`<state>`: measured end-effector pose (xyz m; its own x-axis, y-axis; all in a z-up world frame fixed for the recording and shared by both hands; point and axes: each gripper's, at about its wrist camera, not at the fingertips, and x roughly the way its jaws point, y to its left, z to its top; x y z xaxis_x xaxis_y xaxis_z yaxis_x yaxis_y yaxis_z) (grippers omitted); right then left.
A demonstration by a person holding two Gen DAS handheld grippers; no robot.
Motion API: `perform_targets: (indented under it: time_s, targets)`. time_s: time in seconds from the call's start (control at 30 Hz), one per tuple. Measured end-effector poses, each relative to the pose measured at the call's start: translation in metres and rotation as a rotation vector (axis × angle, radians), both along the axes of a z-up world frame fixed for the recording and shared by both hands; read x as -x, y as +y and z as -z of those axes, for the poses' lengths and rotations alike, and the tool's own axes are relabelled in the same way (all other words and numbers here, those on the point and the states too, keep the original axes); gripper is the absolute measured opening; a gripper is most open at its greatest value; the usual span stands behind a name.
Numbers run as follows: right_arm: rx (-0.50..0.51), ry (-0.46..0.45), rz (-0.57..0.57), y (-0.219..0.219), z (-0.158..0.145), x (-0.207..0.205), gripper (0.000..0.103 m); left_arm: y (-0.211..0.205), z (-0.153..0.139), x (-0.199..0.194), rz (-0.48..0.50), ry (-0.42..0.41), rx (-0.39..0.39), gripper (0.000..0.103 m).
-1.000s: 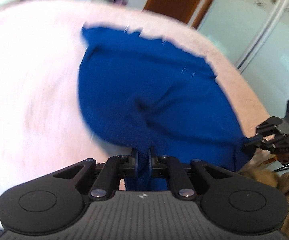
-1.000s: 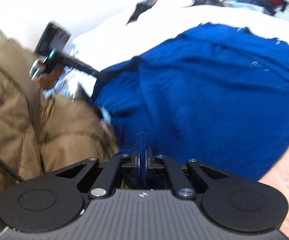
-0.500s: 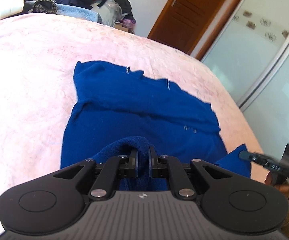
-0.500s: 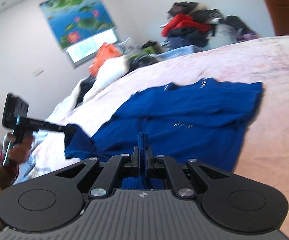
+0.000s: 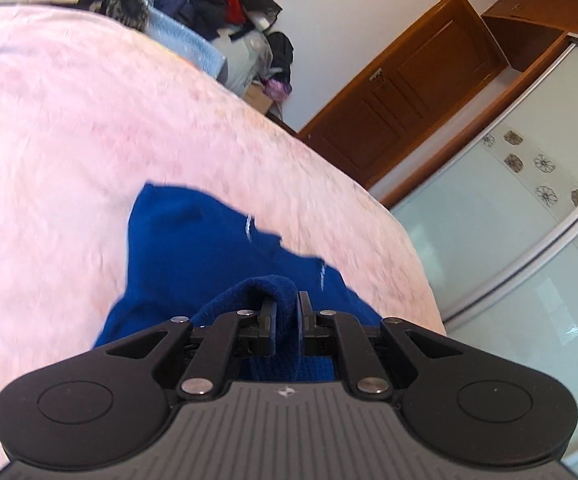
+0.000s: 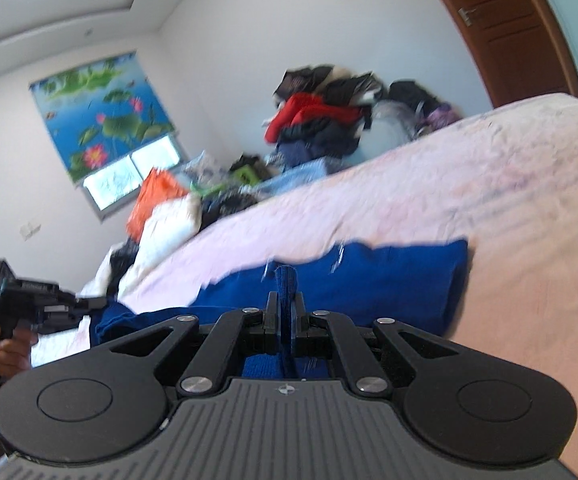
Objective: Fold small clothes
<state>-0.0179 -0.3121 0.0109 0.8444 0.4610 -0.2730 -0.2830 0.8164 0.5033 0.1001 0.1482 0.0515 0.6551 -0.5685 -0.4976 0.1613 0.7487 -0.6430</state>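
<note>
While both the left gripper (image 5: 285, 312) and right gripper (image 6: 285, 312) clench the blue sweater's (image 5: 193, 248) near edge, pink bed (image 5: 69, 140) stretches bare beyond.

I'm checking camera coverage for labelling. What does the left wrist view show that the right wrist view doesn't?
Only the left wrist view shows the glass wardrobe doors. Only the right wrist view shows the lotus window blind and the left gripper in the person's hand. Both show the blue garment on the pink bedspread, the clothes pile, and jaws shut on blue fabric.
</note>
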Motion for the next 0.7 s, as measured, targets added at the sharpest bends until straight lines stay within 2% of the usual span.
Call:
perform_targets:
  time_s: [0.23, 0.4, 0.63, 0.7]
  targets:
    - [-0.024, -0.018, 0.080, -0.014, -0.004, -0.054, 0.007, -0.022, -0.001, -0.053, -0.015, -0.012, -0.056, 0.009]
    - [-0.012, -0.010, 0.117, -0.017, 0.000, -0.090, 0.007, -0.033, 0.013, -0.093, -0.037, 0.027, -0.071, 0.009]
    - [0.002, 0.066, 0.154, -0.022, 0.026, -0.141, 0.007, -0.035, 0.056, -0.142, -0.066, 0.155, -0.051, 0.010]
    - [0.013, 0.094, 0.162, -0.021, 0.034, -0.151, 0.007, -0.033, 0.067, -0.153, -0.083, 0.215, -0.044, 0.010]
